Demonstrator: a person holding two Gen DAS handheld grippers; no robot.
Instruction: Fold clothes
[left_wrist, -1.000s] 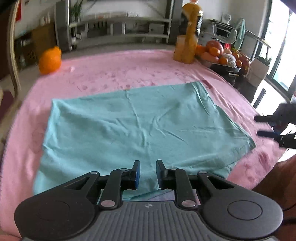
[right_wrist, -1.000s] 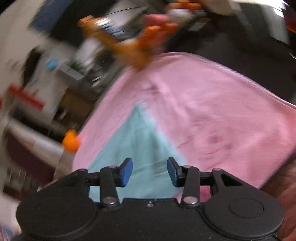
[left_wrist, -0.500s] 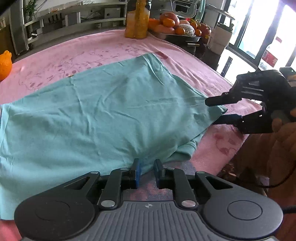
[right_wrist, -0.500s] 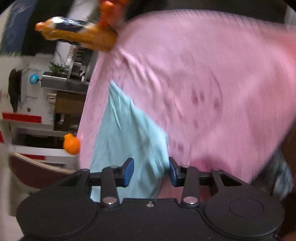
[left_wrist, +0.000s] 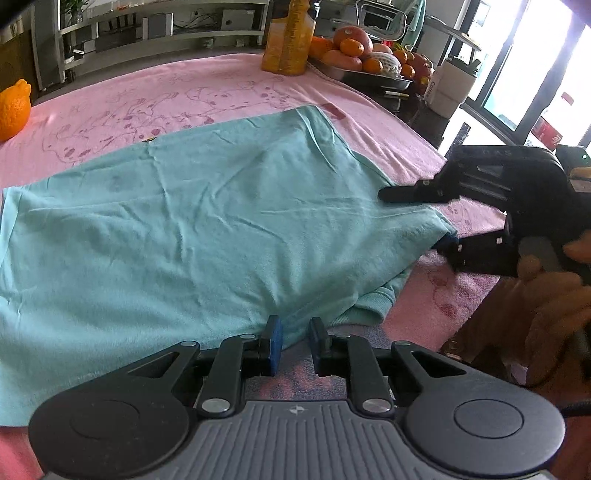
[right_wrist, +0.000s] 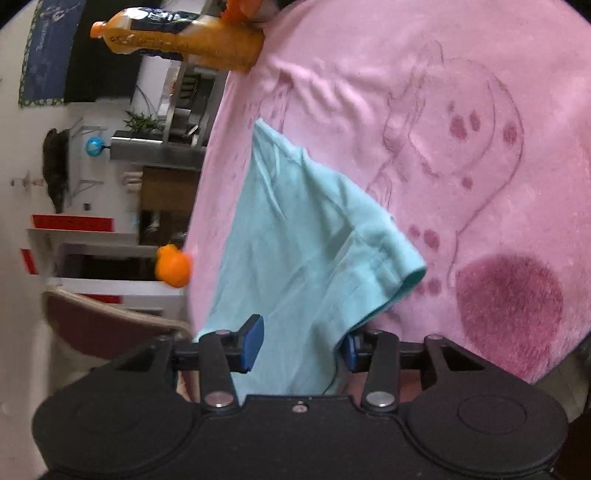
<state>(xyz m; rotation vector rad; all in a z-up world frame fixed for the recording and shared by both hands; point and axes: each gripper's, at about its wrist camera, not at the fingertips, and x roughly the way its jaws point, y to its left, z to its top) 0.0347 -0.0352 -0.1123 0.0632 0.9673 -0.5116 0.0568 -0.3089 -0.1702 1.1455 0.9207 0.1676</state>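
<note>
A teal garment (left_wrist: 207, 229) lies spread flat on the pink blanket (left_wrist: 192, 92). At its near hem sits my left gripper (left_wrist: 295, 343), its jaws a narrow gap apart. The hem reaches the fingertips, and blanket shows between the pads. In the left wrist view my right gripper (left_wrist: 417, 219) comes in from the right, one finger above and one below the garment's right corner. In the right wrist view that corner, a sleeve (right_wrist: 332, 266), hangs loosely between the blue pads of the right gripper (right_wrist: 303, 347). These jaws are opening.
A juice bottle (left_wrist: 288, 40), a tray of fruit (left_wrist: 369, 72) and a white container (left_wrist: 448, 88) stand at the far right. An orange (left_wrist: 14, 109) sits at the far left. The table edge drops off on the right, where a hand (left_wrist: 554, 291) holds the right gripper.
The left gripper swung down toward the garment's near right hem. The right gripper came in from the right, dropped and rolled, and now straddles the sleeve corner.
</note>
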